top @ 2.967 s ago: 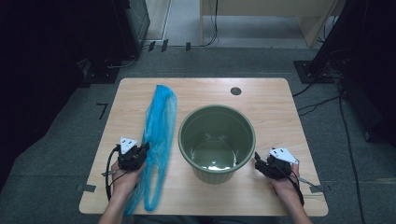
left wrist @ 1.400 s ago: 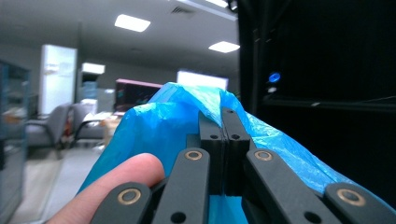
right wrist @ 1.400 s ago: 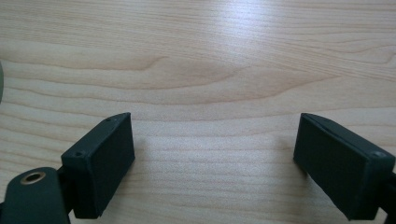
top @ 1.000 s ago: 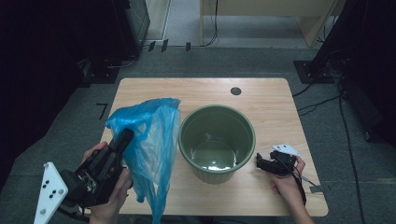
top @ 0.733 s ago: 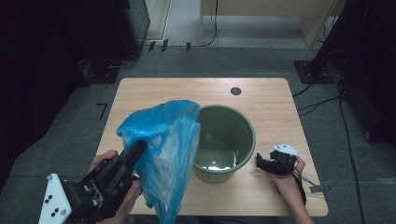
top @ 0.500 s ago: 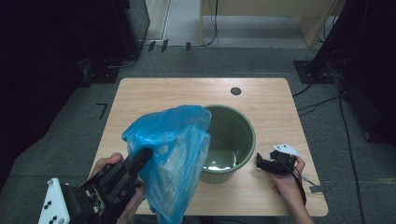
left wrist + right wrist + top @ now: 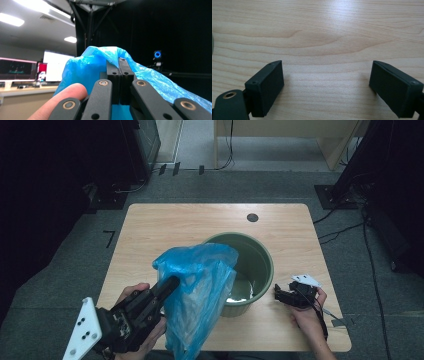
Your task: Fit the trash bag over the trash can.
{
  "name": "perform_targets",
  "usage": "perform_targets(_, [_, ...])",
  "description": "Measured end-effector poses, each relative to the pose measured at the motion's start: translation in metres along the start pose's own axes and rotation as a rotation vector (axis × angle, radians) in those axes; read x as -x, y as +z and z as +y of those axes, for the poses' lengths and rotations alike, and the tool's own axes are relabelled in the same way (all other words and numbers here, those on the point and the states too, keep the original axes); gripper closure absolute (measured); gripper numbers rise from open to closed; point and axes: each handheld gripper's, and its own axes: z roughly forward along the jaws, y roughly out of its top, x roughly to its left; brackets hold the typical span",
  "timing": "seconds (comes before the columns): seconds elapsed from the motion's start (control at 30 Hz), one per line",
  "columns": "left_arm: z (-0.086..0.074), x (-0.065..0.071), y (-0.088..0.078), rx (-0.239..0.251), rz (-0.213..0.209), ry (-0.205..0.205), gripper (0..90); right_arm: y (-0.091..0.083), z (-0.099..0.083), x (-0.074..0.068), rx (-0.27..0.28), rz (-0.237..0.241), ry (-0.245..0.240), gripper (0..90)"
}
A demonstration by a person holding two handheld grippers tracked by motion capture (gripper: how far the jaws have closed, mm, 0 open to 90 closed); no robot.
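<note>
Holding: left gripper [image 7: 172, 284] jaws pinched shut on blue bag [image 7: 200, 300]
Bag hangs: upright, against the bin's [image 7: 260, 265] near-left rim
Right gripper [image 7: 277, 295]: jaws wide, empty, right of bin

Overhead facing down, tong cameras close-up

Light wooden desk [image 7: 165, 227] on grey carpet floor [image 7: 65, 285], round dark grommet hole [image 7: 252, 217] near the desk's far edge, black cables [image 7: 345, 227] trailing across the floor at right, pale wooden furniture legs [image 7: 340, 150] beyond, glowing blue ring light [image 7: 157, 54] in the dark background
</note>
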Motion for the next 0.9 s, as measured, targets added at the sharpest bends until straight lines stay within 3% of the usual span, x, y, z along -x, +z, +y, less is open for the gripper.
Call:
perform_targets(0.03, [-0.006,-0.006,0.002,-0.018,0.001,-0.038,89.3,0.0,0.0,0.0,0.0,0.0,0.0,11.9])
perform_targets(0.13, [-0.021,-0.019,0.008,-0.067,0.015,-0.094,89.2,0.0,0.0,0.0,0.0,0.0,0.0,11.9])
perform_targets(0.17, [-0.032,-0.028,0.012,-0.108,0.035,-0.125,88.8,0.0,0.0,0.0,-0.001,-0.001,-0.001,11.9])
perform_targets(0.37, [-0.051,-0.043,0.017,-0.169,0.108,-0.166,82.7,-0.001,0.0,-0.001,0.007,-0.026,-0.001,13.8])
perform_targets(0.4, [-0.053,-0.045,0.017,-0.176,0.12,-0.167,81.5,-0.003,-0.001,-0.002,0.03,-0.091,-0.02,14.9])
perform_targets(0.53, [-0.056,-0.047,0.019,-0.192,0.155,-0.148,82.3,-0.008,-0.001,-0.003,0.076,-0.161,-0.03,16.3])
perform_targets(0.6, [-0.059,-0.05,0.02,-0.202,0.167,-0.14,83.3,-0.026,0.009,-0.002,0.179,-0.172,0.018,19.1])
perform_targets(0.63, [-0.059,-0.05,0.02,-0.202,0.167,-0.14,83.5,-0.026,0.009,-0.002,0.179,-0.172,0.018,19.1])
perform_targets(0.67, [-0.061,-0.051,0.022,-0.202,0.175,-0.146,83.5,-0.035,0.014,-0.002,0.221,-0.171,0.03,20.2])
perform_targets(0.7, [-0.064,-0.053,0.024,-0.206,0.184,-0.153,84.2,-0.055,0.023,-0.006,0.309,-0.175,0.026,21.3])
perform_targets(0.73, [-0.064,-0.053,0.024,-0.206,0.184,-0.153,84.5,-0.055,0.023,-0.006,0.309,-0.175,0.026,21.3])
perform_targets(0.83, [-0.069,-0.054,0.027,-0.22,0.198,-0.147,84.6,-0.082,0.037,-0.016,0.401,-0.156,0.027,21.7])
perform_targets(0.9, [-0.07,-0.053,0.029,-0.223,0.205,-0.135,85.1,-0.107,0.05,-0.028,0.491,-0.143,0.011,22.2])
